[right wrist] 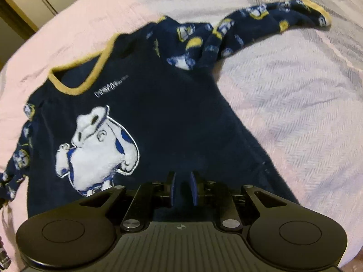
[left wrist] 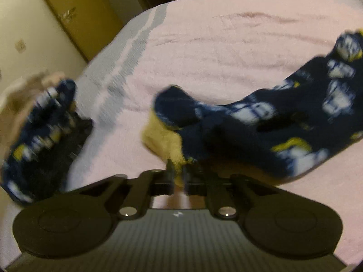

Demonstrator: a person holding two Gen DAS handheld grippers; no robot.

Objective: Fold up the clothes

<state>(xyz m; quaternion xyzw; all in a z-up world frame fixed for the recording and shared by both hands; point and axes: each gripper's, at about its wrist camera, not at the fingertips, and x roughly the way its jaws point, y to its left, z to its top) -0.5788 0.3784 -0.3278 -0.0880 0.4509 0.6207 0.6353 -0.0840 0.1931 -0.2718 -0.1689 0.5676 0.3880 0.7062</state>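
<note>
Pink terry bedspread (right wrist: 283,95) covers the bed you work over, and on it lies the navy fleece pyjama top with yellow trim and a white bear patch (right wrist: 140,117). Your left gripper (left wrist: 179,176) is clenched on the yellow cuff of a patterned sleeve (left wrist: 163,140), lifting it off the bedspread; more patterned navy fleece (left wrist: 40,136) hangs blurred at that view's left edge. Your right gripper (right wrist: 182,189) hovers low over the top's hem, its blue pads (right wrist: 172,188) parted and nothing between them. Right of the bear patch, the far sleeve (right wrist: 261,27) trails outward, so the top lies spread face up with no body fold showing; sleeves and body are left to fold.
</note>
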